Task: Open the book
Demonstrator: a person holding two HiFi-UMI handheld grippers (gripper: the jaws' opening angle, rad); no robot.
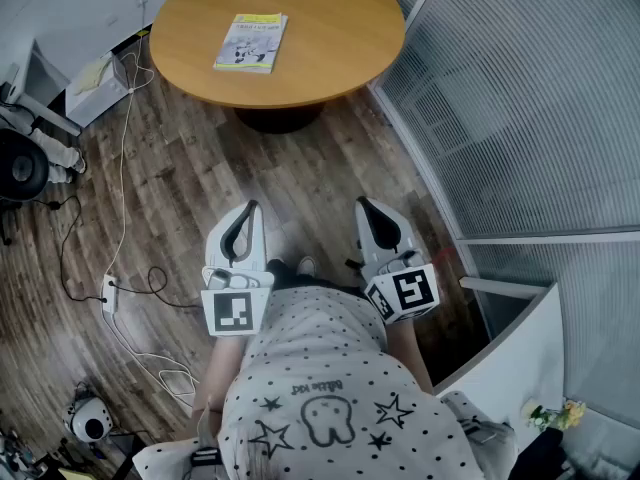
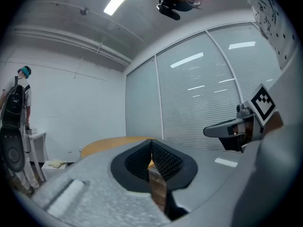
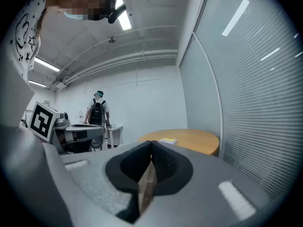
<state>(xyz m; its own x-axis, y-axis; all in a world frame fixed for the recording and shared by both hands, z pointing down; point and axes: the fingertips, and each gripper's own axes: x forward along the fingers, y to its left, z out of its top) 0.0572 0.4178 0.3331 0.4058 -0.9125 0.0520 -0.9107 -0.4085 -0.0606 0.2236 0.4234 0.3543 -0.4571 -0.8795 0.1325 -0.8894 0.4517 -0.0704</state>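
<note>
A thin book (image 1: 251, 42) with a yellow-green and white cover lies closed on the round wooden table (image 1: 330, 58), left of its middle. From the right gripper view the book (image 3: 167, 140) shows small on the far table (image 3: 194, 140). Both grippers are held close to the person's body, far short of the table. My left gripper (image 1: 253, 207) is shut with nothing in it, jaws touching at the tips (image 2: 151, 143). My right gripper (image 1: 361, 204) is also shut and empty (image 3: 151, 145). They sit side by side, pointing roughly level toward the table.
Wood floor lies between me and the table. A glass wall with blinds (image 1: 520, 98) runs along the right. Cables and a power strip (image 1: 108, 293) trail on the floor at left, near an office chair (image 1: 20, 165). A person with a backpack (image 3: 97, 111) stands far off.
</note>
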